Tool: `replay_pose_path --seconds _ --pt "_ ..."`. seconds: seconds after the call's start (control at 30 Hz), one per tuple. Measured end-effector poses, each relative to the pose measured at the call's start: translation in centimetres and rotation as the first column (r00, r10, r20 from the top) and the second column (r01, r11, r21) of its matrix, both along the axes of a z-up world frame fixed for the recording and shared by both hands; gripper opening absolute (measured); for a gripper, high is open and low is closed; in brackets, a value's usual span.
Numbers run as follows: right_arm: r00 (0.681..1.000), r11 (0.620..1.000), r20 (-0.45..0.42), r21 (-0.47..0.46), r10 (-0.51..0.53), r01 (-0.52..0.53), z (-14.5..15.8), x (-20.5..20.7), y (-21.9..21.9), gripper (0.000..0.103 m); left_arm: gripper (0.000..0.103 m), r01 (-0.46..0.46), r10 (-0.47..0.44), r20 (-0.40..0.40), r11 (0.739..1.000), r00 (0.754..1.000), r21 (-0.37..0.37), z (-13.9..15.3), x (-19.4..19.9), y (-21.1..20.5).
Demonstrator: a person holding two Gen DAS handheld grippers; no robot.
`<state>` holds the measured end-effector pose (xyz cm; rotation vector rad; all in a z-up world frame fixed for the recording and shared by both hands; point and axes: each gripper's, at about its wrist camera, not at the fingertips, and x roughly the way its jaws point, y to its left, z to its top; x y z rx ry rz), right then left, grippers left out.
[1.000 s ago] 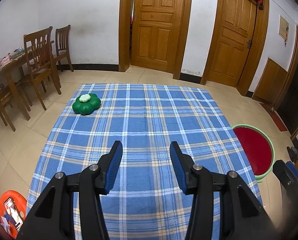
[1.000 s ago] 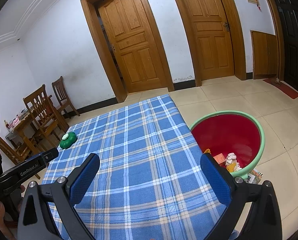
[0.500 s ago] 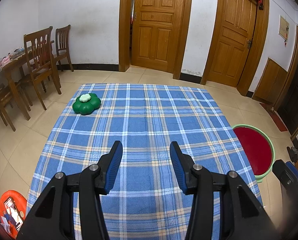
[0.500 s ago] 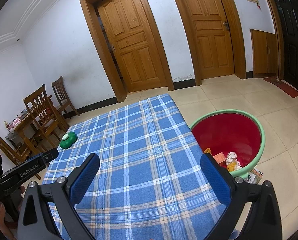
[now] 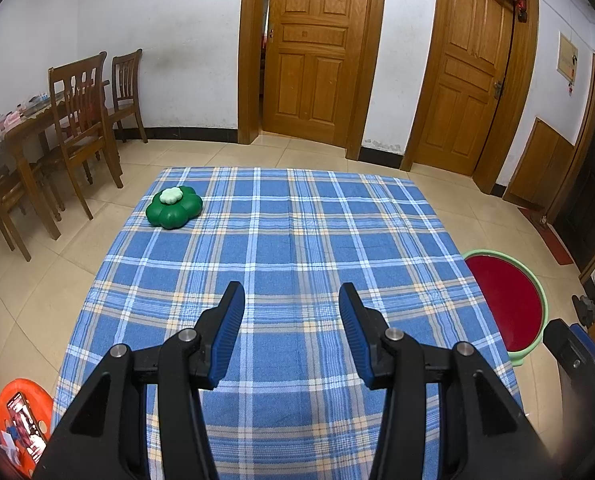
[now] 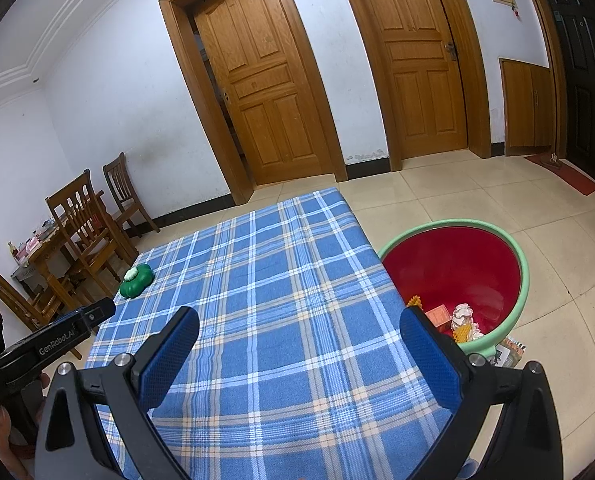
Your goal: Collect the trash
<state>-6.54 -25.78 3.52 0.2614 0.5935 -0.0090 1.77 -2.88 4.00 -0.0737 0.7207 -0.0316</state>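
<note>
Trash [image 6: 459, 320] lies at the bottom of the red basin [image 6: 523, 280] with the pale green rim: a small orange box, a crumpled pale wad and some yellow bits, all bunched against the side of the basin nearest the tabletop [image 6: 265, 300]. The basin stands on the tiled floor just beside the right edge of the tabletop, and a printed paper scrap [image 6: 509, 350] lies on the floor touching the basin's near side.

My right claw [image 6: 297, 340] hangs above the near right part of the blue plaid cloth, its blue pads spread wide with nothing between them; one pad sits close to the basin's rim in my view. My left claw [image 5: 291, 328] hovers over the near middle of the tabletop, further from the basin, its pads parted to a moderate gap and also empty.

On the tabletop's far left corner, well apart from the basin, rests a green flower-shaped container [image 5: 173, 208] with a lighter green knob on top. Past that corner, further still from the basin, stand wooden chairs [image 5: 83, 128] at a cluttered wooden table. Near my left claw's side, on the floor, sits an orange stool [image 5: 21, 420] carrying a phone with a lit screen.
</note>
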Motion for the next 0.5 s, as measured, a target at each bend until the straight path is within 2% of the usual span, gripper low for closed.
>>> replay_pose_path --seconds 0.5 --pt "1.000 1.000 0.000 0.000 -0.001 0.001 0.03 0.03 -0.03 0.102 0.049 -0.005 0.005 -0.004 1.000 1.000 -0.005 -0.03 -0.19 0.14"
